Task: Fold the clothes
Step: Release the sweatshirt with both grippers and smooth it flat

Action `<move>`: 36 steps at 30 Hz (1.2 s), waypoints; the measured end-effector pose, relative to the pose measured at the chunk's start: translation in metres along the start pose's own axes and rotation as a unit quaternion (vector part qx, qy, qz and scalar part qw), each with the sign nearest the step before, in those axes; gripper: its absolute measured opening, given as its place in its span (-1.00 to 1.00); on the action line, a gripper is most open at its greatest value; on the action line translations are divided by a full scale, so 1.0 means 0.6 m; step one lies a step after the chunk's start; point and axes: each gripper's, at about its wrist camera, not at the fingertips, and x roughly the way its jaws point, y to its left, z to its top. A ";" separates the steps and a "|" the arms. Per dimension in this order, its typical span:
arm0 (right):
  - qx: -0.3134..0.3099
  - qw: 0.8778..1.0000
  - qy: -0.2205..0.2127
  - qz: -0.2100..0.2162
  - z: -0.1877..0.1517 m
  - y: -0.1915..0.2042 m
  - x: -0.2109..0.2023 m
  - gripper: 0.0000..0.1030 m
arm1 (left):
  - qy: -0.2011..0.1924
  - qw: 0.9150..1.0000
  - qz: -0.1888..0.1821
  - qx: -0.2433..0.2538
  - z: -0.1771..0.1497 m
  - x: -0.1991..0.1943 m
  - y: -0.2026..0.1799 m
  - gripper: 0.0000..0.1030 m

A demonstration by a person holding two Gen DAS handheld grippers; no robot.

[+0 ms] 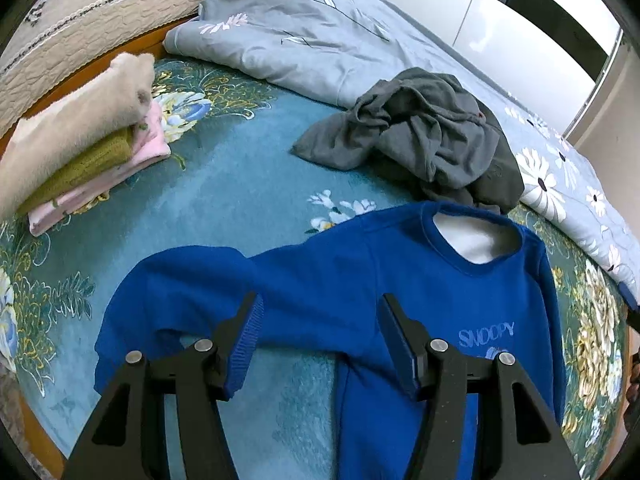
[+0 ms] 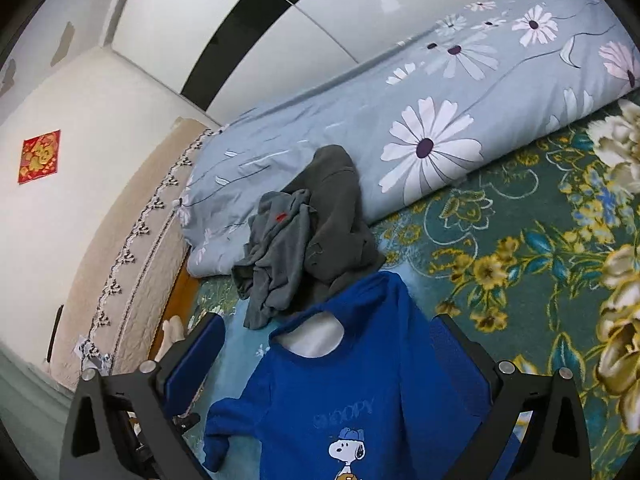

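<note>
Blue Snoopy sweatshirt [image 1: 360, 280] lies flat, face up on teal floral blanket [image 1: 240, 184]; L gripper [image 1: 320, 344] part open over the sleeve, R gripper [image 2: 328, 360] wide open, both empty. Risk: sloppy pinch bunches fleece; grey heap [image 1: 420, 136] crowds collar w/ folded stack [image 1: 80, 136] beyond

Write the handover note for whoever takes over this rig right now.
Left gripper: open, over the blue Snoopy sweatshirt, holding nothing.
Right gripper: open wide, above the sweatshirt's collar, empty.
Sweatshirt lies face up on the bed, sleeve out to the side, not yet folded.
Done: folded stack by the bed's edge.
Left: the sweatshirt, then the crumpled grey garment.
</note>
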 end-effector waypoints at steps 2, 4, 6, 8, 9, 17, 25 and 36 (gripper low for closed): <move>-0.008 1.000 -0.011 -0.005 0.001 0.002 -0.007 1.00 | 0.001 1.000 0.000 0.004 -0.004 0.000 -0.008 0.18; -0.019 1.000 -0.018 -0.017 0.004 0.003 -0.017 1.00 | -0.001 1.000 -0.002 0.005 -0.008 -0.002 -0.015 0.18; -0.041 0.998 -0.009 -0.040 -0.002 0.001 -0.027 1.00 | -0.004 1.000 -0.008 0.004 -0.012 -0.004 -0.024 0.18; -0.063 0.996 0.020 -0.065 -0.017 -0.004 -0.032 1.00 | -0.007 1.000 -0.015 0.004 -0.020 -0.004 -0.034 0.18; -0.073 0.993 0.039 -0.078 -0.029 -0.008 -0.032 1.00 | -0.006 1.000 -0.017 0.005 -0.024 -0.002 -0.038 0.18; -0.135 0.967 0.154 -0.150 -0.149 -0.028 -0.023 1.00 | -0.002 1.000 -0.027 0.016 -0.046 -0.001 -0.062 0.18; -0.159 0.974 0.100 -0.130 -0.124 0.046 -0.040 1.00 | -0.020 0.999 -0.028 0.023 -0.053 -0.024 -0.066 0.18; -0.062 0.991 0.095 -0.066 -0.070 0.062 -0.049 1.00 | -0.035 0.999 -0.024 0.019 -0.059 -0.047 -0.063 0.18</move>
